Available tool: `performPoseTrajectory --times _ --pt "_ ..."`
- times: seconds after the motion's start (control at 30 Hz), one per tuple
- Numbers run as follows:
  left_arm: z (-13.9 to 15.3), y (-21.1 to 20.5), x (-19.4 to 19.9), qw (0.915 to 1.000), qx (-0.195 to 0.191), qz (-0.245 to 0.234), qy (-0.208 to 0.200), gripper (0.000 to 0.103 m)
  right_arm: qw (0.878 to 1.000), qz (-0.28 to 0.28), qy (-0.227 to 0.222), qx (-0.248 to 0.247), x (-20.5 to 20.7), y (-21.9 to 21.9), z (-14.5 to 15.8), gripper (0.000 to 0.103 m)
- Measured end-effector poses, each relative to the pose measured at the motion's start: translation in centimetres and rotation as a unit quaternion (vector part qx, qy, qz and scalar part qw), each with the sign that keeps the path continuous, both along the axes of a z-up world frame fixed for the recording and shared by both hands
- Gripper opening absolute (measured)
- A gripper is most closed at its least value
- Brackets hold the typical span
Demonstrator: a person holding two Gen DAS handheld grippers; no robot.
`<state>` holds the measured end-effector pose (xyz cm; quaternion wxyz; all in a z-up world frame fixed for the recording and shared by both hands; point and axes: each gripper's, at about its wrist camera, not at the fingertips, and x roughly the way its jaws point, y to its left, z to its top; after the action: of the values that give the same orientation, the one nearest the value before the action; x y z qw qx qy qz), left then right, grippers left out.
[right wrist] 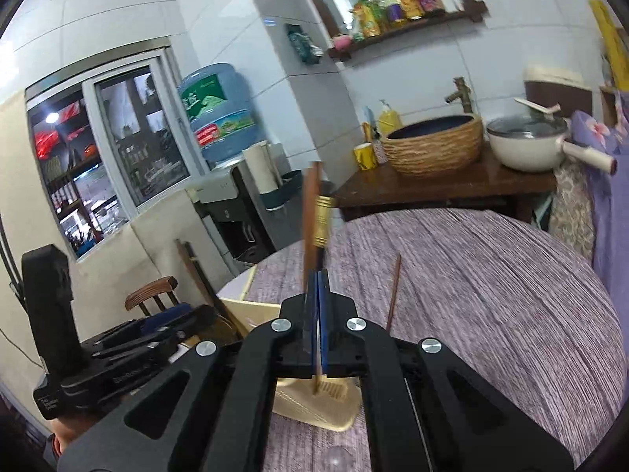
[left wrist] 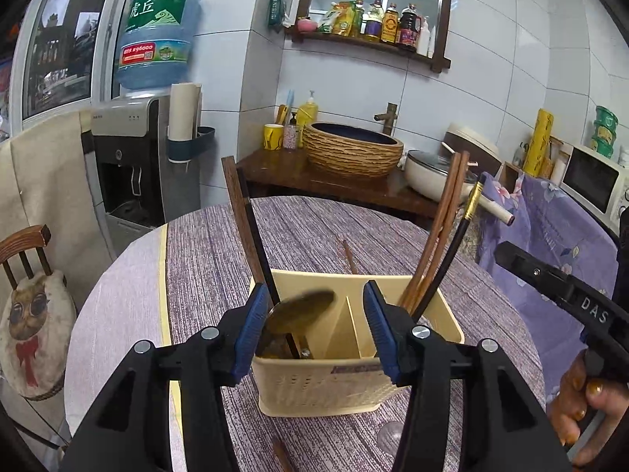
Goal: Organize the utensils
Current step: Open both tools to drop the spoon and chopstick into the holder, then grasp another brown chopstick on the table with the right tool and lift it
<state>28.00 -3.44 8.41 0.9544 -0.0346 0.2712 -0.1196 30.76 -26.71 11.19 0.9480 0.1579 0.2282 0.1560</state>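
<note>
1. Cream plastic holder [left wrist: 354, 385] sits on the near table, just below both grippers.
2. Right gripper [right wrist: 317, 314] pinches an upright chopstick [right wrist: 310, 220] over it.
3. Left gripper [left wrist: 314, 330] straddles the holder, jaws spread.

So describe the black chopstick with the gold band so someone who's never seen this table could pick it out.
Start at the round table with the purple cloth and find the cream utensil holder on it. In its right compartment several sticks lean up to the right. The black chopstick is the outermost one: glossy black with a gold band near its top, while its neighbours are plain reddish-brown chopsticks.
</note>
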Motion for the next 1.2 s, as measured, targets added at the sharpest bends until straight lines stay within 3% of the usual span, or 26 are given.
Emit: performPoseTrajectory --times 0.07,0.13,0.17,0.2,0.33,0.5,0.87,0.97,1.07,1.13,1.2 --pt "0.0 -0.1 -0.3 1.0000 0.001 -0.005 -0.004 0.059 1.000 -0.015 0.012 -0.007 -0.1 -1.3 -0.9 0.003" --pt "0.1 0.1 -0.9 0.9999 -0.008 -0.004 -0.010 0.068 0.999 -0.025 0.035 -0.015 0.3 -2.2 -2.0 0.013" --pt "0.2 0.2 -1.1 0.9999 -0.012 -0.004 -0.012 0.070 0.998 -0.030 0.059 -0.021 0.9 -2.7 -3.1 0.034" --pt "0.2 0.2 -1.4 0.9998 -0.015 -0.003 -0.014 0.071 0.997 -0.034 0.070 -0.018 1.1 -3.0 -3.8 0.046" --pt "0.1 1.1 -3.5 0.9993 -0.029 0.001 -0.023 0.078 0.992 -0.038 0.117 -0.030 2.9 -3.3 -6.9 0.046" --pt "-1.1 2.0 -6.2 0.9990 -0.022 0.022 -0.033 0.079 0.985 -0.042 0.160 -0.057 6.7 -2.5 -9.6 0.046" --pt "-5.5 4.6 -8.2 0.9973 -0.004 0.072 0.012 0.079 0.968 -0.046 0.217 -0.116 20.0 1.8 -14.2 0.039" --pt "-6.0 5.2 -8.4 0.9965 -0.006 0.081 0.018 0.079 0.962 -0.051 0.224 -0.150 22.9 3.3 -15.1 0.038" --pt "-6.4 5.6 -8.3 0.9953 -0.003 0.095 0.019 0.079 0.952 -0.053 0.213 -0.214 24.7 5.4 -15.1 0.038" --pt "-6.6 5.7 -8.1 0.9948 -0.001 0.100 0.019 0.079 0.949 -0.056 0.215 -0.223 25.7 5.9 -15.1 0.034" --pt "-6.8 5.6 -8.1 0.9945 -0.001 0.103 0.020 0.079 0.949 -0.047 0.221 -0.220 26.3 6.2 -15.0 0.015"
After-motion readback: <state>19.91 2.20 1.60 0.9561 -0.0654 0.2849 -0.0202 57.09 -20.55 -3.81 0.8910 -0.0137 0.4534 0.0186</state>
